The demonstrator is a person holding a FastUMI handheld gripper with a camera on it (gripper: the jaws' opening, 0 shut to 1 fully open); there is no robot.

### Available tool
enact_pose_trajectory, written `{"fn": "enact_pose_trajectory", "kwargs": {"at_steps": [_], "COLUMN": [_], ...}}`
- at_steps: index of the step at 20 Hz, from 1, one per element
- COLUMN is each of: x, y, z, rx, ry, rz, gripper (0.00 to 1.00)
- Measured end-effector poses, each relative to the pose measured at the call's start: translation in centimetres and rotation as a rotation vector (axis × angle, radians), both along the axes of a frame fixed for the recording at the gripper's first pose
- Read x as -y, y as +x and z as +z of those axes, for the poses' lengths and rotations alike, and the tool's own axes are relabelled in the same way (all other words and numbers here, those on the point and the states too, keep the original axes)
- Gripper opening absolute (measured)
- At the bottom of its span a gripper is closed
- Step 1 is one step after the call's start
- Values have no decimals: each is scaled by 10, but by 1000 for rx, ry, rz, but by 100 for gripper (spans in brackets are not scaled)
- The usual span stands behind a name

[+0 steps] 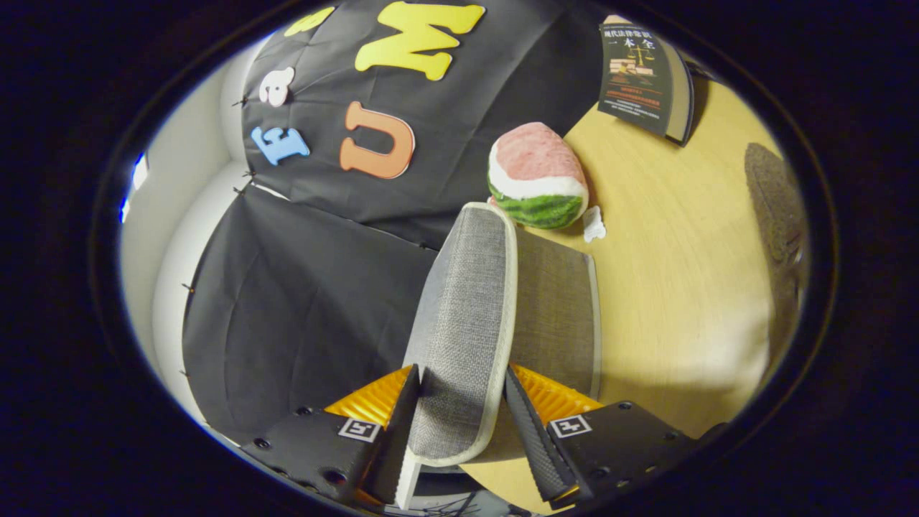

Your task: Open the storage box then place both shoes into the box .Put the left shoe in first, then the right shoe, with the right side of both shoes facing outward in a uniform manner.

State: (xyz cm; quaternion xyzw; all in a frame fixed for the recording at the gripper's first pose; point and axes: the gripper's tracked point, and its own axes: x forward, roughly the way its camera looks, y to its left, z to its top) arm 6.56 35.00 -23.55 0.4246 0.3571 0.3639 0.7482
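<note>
Between the two fingers of the gripper (459,420) stands the lid (467,323) of the storage box (556,309), a flat panel covered in coarse grey woven fabric with a pale, cream-coloured piping running round its rounded edge. The fingers sit one on each face of this panel and appear to press on it from both sides, so the tongs pinch the lid near its lower edge. The lid is lifted and runs away from the fingers toward the booth wall. Just beside it lies a darker, brownish-grey fabric surface with a thin pale border, which seems to belong to the box itself; whether it is the inside of the box or another flap cannot be told.

The box rests on a light wooden table (682,287). Beyond the far end of the lid sits a plush watermelon slice (535,176), pink on top, with a white band and a striped green rind, and a small white scrap (594,224) lies on the table just beside it. Farther off, near the table's far edge, stands a dark book (639,72). A greyish-brown shape (775,201) sits well apart on the table; what it is cannot be made out.
</note>
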Motion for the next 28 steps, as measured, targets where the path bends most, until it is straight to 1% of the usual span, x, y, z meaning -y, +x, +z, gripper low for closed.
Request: {"fn": "enact_pose_trajectory", "kwargs": {"at_steps": [2, 5, 7, 8, 9, 10, 11, 12, 15, 18, 20, 22, 26, 28], "x": [11, 27, 25, 23, 21, 31, 21, 21, 11, -5, -28, -55, -115, -143], "y": [0, 6, 3, 0, -2, -8, 9, 5, 4, -1, -7, -12, -15, -16], "z": [6, 13, 27, 37, 44, 54, 58, 61, 79, 129, 163, 188, 220, 227], "rx": [22, 50, 81, 119, 156, 195, 220, 215, 218, 297, 364, 430, 525, 549], "ry": [-27, -59, -64, -81, -105, -158, -162, -173, -177, -162, -160, -185, -237, -261], "rz": [-15, -62, -52, -33, -23, -32, -52, -44, -46, -39, -19, 5, 31, 49], "gripper": [54, 31, 15, 11, 11, 11, 11, 0, 0, 0, 0, 0, 0, 0]}}
